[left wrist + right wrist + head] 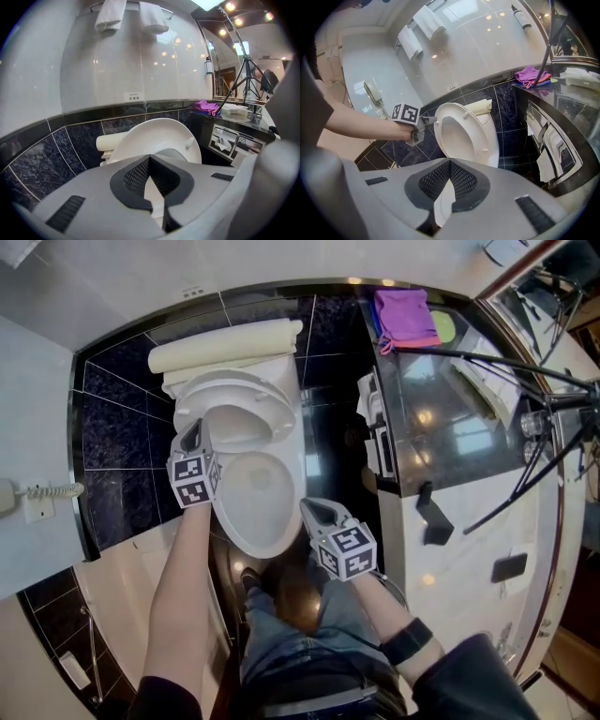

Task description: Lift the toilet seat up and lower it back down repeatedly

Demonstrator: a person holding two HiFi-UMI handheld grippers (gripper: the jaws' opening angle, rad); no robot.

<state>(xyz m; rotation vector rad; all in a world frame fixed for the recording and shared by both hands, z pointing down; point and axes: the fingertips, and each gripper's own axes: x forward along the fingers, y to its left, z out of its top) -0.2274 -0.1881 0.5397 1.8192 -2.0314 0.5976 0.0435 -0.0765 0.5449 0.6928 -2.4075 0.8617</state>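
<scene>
The head view looks steeply down on the white ceramic toilet [258, 498], which both gripper views share, facing it closely from left and right.

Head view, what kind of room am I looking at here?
A bathroom, likely a hotel one: a white toilet with its seat lifted, hanging towels on the wall, and a corded wall phone.

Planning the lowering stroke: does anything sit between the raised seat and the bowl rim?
Nothing visible lies on the bowl rim. The seat is tilted up toward the tank, with the left gripper at its left edge. The right gripper is beside the bowl's front right edge, apparently just outside the rim, so it is worth watching.
</scene>
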